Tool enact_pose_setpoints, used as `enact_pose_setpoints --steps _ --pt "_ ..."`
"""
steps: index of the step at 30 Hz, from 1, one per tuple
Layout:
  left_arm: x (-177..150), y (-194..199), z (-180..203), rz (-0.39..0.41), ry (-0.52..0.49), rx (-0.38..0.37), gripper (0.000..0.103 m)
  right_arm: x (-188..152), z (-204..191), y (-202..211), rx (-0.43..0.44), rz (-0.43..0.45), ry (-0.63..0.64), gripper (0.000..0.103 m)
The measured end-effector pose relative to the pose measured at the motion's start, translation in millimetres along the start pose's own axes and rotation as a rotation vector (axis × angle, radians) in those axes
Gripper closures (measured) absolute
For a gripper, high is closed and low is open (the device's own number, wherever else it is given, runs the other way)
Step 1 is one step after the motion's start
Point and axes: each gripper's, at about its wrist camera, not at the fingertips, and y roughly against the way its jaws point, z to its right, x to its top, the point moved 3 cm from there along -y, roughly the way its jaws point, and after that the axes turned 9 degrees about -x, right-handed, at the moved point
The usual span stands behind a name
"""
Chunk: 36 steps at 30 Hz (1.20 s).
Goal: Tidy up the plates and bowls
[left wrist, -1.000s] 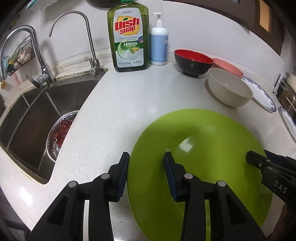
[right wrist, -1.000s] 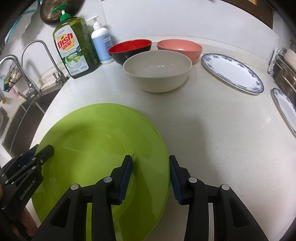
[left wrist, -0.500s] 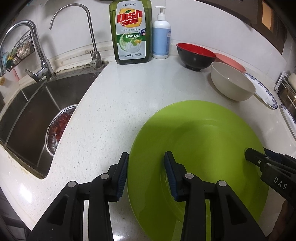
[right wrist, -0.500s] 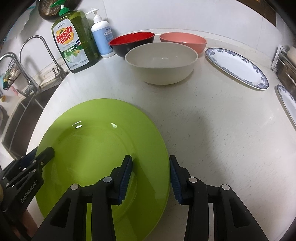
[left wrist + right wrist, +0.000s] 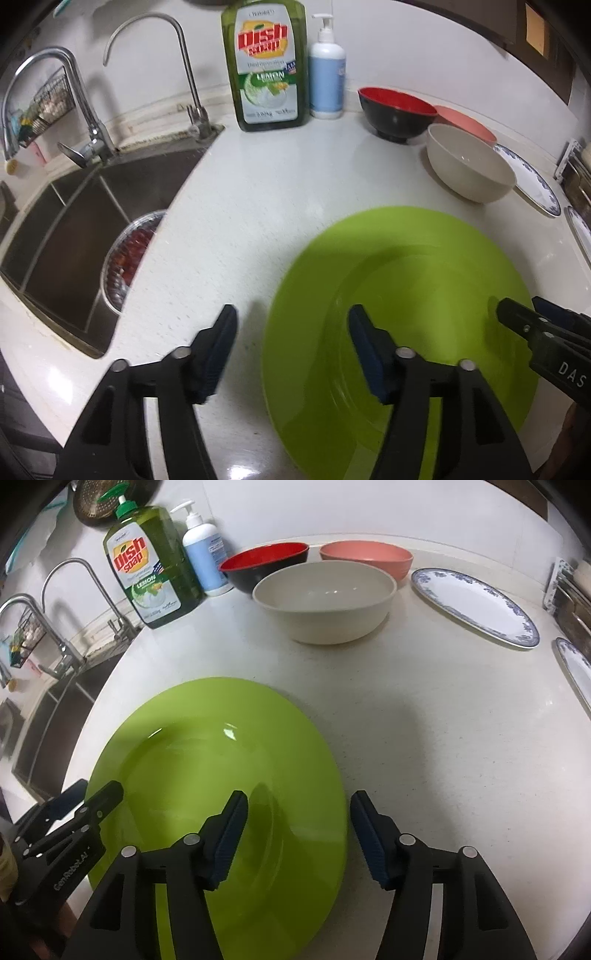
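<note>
A large green plate [image 5: 406, 295] lies flat on the white counter; it also shows in the right wrist view [image 5: 221, 775]. My left gripper [image 5: 291, 347] is open, its jaws straddling the plate's left rim. My right gripper [image 5: 299, 834] is open, its jaws straddling the plate's right rim. Behind stand a beige bowl [image 5: 325, 598], a red-and-black bowl [image 5: 266, 565] and a pink bowl [image 5: 365, 555]. A blue-rimmed white plate [image 5: 476, 605] lies at the right, with a second one [image 5: 576, 668] at the edge.
A sink [image 5: 85, 221] with a strainer of red food [image 5: 129, 254] is at the left, with two taps [image 5: 88, 122]. A dish soap bottle [image 5: 267, 66] and a pump bottle [image 5: 327, 77] stand at the wall. A dish rack [image 5: 569, 594] is at the far right.
Both grippers have opened and let go of the green plate's rims. The plate now rests on the counter.
</note>
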Motion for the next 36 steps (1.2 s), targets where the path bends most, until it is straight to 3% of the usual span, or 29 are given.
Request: enact_pose_setpoints --steps 11,15,26,36 --pt "30.5 39.4 40.0 0.106 -0.074 -0.076 0.01 16.2 30.6 36.3 -0.039 0.088 -0.053 0.037" --pt "41.2 49.1 68.9 0.13 -0.122 -0.12 0.005 20.1 52.8 54.2 -0.074 0.126 -0.086 0.028" --pt "67.4 56.3 157.8 0.149 -0.243 -0.265 0.005 27.3 136.3 92.0 -0.19 0.188 -0.205 0.028" --pt "92.1 57.4 265.2 0.157 -0.403 -0.399 0.005 23.9 227.3 113.7 -0.308 0.231 -0.356 0.028"
